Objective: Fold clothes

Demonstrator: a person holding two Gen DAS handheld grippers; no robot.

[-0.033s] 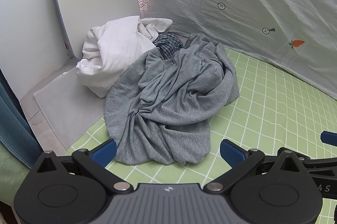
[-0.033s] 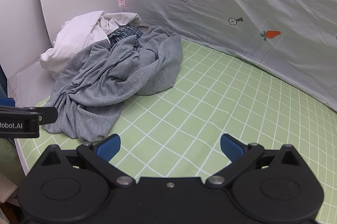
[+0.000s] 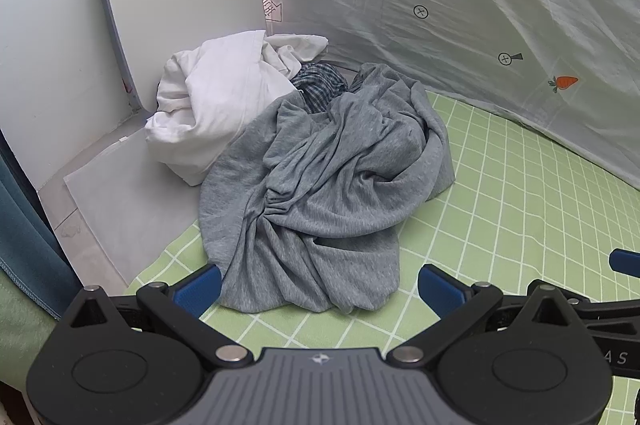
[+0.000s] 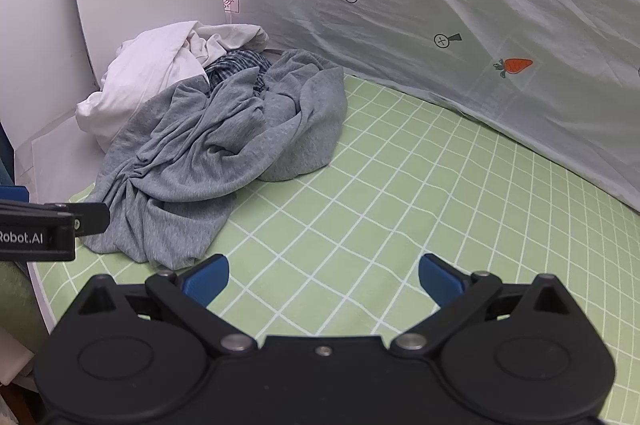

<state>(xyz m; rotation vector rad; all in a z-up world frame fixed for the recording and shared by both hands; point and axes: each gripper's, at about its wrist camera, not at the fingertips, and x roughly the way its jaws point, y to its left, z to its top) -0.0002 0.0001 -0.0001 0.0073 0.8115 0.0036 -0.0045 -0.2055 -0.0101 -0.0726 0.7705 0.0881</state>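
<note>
A crumpled grey garment (image 3: 320,185) lies in a heap on a table covered with a light-green cloth (image 3: 520,185) gridded in white. Its soft knit fabric is bunched into deep folds that gather toward a tight knot of creases near the middle; no sleeve or collar can be made out. The heap runs lengthwise from the near edge of the table, just ahead of the left gripper (image 3: 320,285), back toward the far corner, leaning slightly right as it goes. Behind it, touching, sit a rumpled white garment (image 3: 216,113) and a dark checked garment (image 3: 320,81), the latter mostly tucked under the grey one.

A pale sheet (image 4: 480,45) hangs as a backdrop, printed with orange carrots, small circled crosses and arrows lettered "LOOK HERE", the writing upside down in both wrist views. In the right wrist view the side of the left gripper shows at the left edge with the lettering "Robot.AI".

The left gripper's jaws stand wide apart with nothing between them, its blue left fingertip (image 3: 198,289) just beside the near hem of the grey heap. The right gripper (image 4: 324,277) hovers over bare green cloth to the right of the heap, jaws likewise spread and empty.
</note>
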